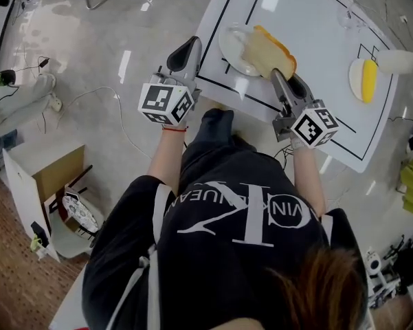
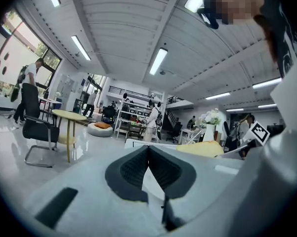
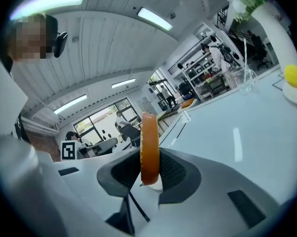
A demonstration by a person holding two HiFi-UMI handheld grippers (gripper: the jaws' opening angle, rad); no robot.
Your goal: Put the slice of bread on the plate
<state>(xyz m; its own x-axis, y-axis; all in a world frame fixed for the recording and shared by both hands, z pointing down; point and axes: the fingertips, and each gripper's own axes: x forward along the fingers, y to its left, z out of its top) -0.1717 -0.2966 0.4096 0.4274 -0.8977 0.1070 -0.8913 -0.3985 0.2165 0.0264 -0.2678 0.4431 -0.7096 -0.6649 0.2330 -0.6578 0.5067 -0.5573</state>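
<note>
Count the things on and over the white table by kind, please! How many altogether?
Plates: 2
Bread slice: 1, held by the right gripper over a plate
Yellow food: 1
Vase: 1
Clear glass: 1
Total: 6

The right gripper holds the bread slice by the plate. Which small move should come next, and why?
Probably ease the slice of bread a little toward the middle of the plate and down onto it. The right gripper is shut on the slice's edge, and the slice overlaps only the plate's near side.
</note>
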